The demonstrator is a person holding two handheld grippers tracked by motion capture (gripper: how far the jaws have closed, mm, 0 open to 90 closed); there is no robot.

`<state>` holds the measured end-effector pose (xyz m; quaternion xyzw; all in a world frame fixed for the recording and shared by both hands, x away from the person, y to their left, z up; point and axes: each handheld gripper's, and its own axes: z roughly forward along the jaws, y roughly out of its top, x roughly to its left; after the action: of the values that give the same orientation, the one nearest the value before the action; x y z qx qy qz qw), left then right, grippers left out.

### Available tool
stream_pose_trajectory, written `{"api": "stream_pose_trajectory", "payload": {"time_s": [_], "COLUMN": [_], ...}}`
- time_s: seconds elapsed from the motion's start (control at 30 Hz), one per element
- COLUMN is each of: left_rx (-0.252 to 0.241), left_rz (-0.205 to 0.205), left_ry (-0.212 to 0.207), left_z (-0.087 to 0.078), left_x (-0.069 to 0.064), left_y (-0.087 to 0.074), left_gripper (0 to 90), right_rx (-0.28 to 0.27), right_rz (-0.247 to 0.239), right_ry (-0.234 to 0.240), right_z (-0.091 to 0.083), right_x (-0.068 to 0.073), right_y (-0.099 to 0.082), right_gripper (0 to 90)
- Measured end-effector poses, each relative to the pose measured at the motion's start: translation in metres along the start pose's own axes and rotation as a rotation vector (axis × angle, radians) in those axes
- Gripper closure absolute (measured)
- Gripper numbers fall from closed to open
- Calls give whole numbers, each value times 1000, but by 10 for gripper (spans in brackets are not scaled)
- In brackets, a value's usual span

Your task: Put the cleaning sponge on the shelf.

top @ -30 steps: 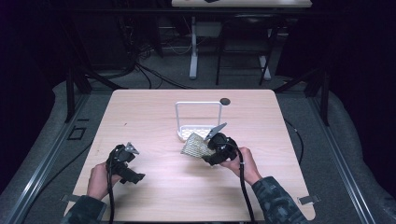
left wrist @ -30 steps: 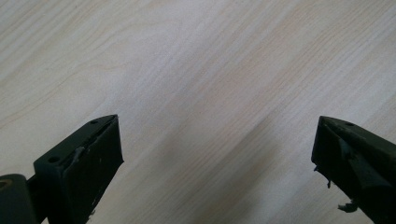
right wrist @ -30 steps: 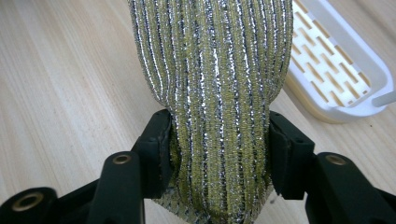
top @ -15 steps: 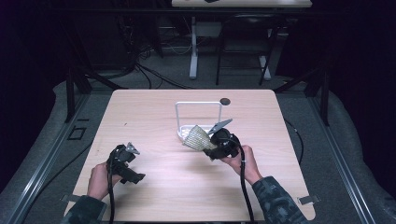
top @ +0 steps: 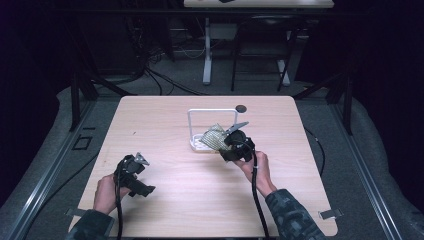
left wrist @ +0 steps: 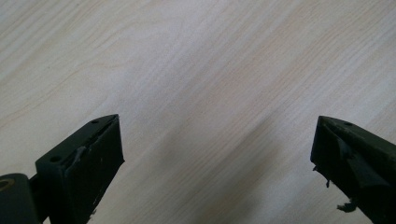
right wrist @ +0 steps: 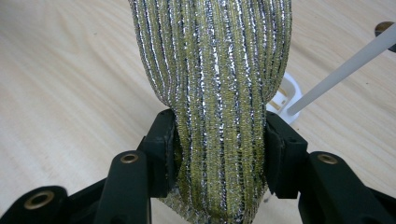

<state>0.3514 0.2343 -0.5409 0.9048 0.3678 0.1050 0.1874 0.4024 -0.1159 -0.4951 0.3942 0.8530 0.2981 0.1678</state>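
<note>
High view: the table is evenly lit from above — surroundings fall off into near black, and the picture is soft and grainy. Left gripper view: a broad, diffuse shadow is cast on the pale wood between the jaws. Right gripper view: sharp sparkle is seen on the metallic cloth — background wood slightly blurred.

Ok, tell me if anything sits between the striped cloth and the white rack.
Nothing visible does. The right hand-held gripper is shut on the striped cloth, held right at the white rack, with bare table around it.
</note>
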Motion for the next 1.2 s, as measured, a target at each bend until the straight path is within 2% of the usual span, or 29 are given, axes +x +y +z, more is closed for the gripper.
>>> {"api": "stream_pose_trajectory", "payload": {"time_s": [0.07,0.1,0.23,0.37,0.57,0.63,0.7,0.87,0.9,1.0,1.2], "left_rx": [6,7,7,8,15,7,-8,3,9,2,3], "left_rz": [-4,-10,-7,-9,9,4,-1,6,17,11,11], "left_ry": [-2,-2,5,6,4,2,-18,-16,-14,-17,-17], "left_z": [0,1,1,1,2,1,0,2,2,2,2], "left_x": [1,0,0,1,-2,-2,-1,-2,-3,-4,-3], "left_y": [1,2,2,3,3,3,3,4,4,4,4], "left_gripper": [23,24,24,24,24,24,9,10,10,10,10], "right_rx": [-1,-1,26,20,14,12,10,9,10,9,23], "right_rz": [1,18,0,10,7,13,18,33,30,33,3], "right_ry": [-4,-6,-32,-47,-68,-72,-70,-71,-74,-79,-106], "right_z": [2,6,18,22,26,27,29,34,35,37,45], "right_x": [0,0,2,1,2,1,0,-3,-3,-3,2], "right_y": [1,4,6,9,15,17,19,21,21,22,25], "right_gripper": [520,519,518,518,518,518,518,517,516,515,512]}}
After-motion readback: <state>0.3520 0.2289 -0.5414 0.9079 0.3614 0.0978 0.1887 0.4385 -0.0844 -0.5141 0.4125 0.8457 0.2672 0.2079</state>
